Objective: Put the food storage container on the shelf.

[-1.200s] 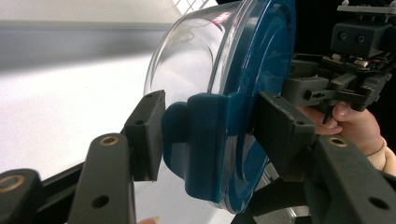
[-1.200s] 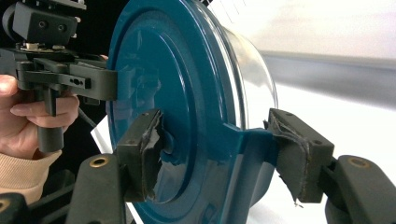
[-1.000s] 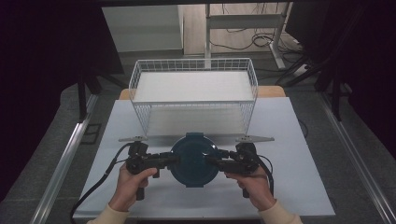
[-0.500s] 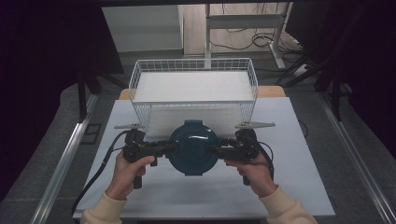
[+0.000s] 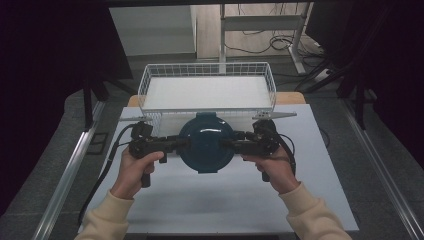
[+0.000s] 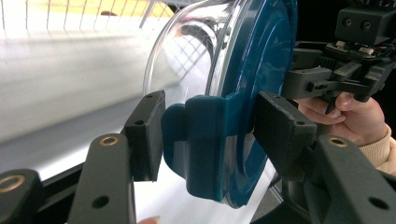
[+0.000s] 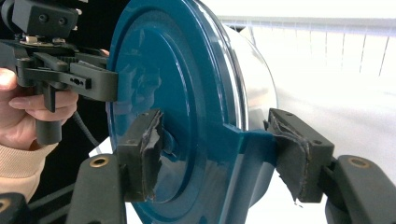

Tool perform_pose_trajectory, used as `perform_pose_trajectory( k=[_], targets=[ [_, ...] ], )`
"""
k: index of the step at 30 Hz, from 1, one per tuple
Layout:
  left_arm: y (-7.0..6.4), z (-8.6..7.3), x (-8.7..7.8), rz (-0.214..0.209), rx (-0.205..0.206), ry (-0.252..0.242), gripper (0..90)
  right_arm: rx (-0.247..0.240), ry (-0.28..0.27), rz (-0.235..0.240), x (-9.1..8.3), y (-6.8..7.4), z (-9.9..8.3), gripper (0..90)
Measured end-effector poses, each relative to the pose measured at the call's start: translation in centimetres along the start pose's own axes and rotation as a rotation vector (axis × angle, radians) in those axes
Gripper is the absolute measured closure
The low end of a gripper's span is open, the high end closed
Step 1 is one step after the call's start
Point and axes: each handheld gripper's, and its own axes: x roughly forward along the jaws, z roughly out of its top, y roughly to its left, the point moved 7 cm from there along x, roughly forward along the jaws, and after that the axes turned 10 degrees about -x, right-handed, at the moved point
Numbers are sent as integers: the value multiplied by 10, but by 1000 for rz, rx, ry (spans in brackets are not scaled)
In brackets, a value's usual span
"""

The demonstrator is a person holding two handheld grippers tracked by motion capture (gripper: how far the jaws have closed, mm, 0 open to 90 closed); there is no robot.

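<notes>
White table [image 5: 215,210] carried 2 grippers, left gripper [image 5: 177,143] and right gripper [image 5: 231,146], clamped on a lidded container [image 5: 205,142] lifted near the far edge, not yet inside the wire basket [image 5: 207,70].

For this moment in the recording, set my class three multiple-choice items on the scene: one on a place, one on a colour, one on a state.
1. Where is the lidded container?
A. inside the wire basket
B. between the two grippers, on the near side of the wire basket
C. on the floor

2. What colour is the container's lid?
A. red
B. white
C. dark teal blue

3. How does the left gripper stand to the lid's side latch?
A. its jaws flank the latch, one on each side
B. it lies on the table apart from it
C. it grips the basket rim

Answers: 1 B, the high view shows the container between the left gripper and the right gripper; 2 C, both gripper views show teal; 3 A, the left gripper view shows a jaw on either side.
</notes>
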Motion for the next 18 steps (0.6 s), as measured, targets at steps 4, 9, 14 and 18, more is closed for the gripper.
perform_pose_trajectory(
  k=[4, 9, 14, 18],
  targets=[
    [-2, 11, -3, -4, 9, -9, 450, -14, -5, -1, 0, -2, 13, 371],
    [-3, 21, -5, -1, 18, -21, 450, -29, -6, -1, 1, -5, 25, 372],
    [-6, 33, -6, -3, 26, -26, 450, -43, -7, 1, 1, -8, 36, 371],
    [-9, 44, -6, -1, 37, -24, 451, -46, -11, -3, 0, -12, 46, 371]
  ],
)
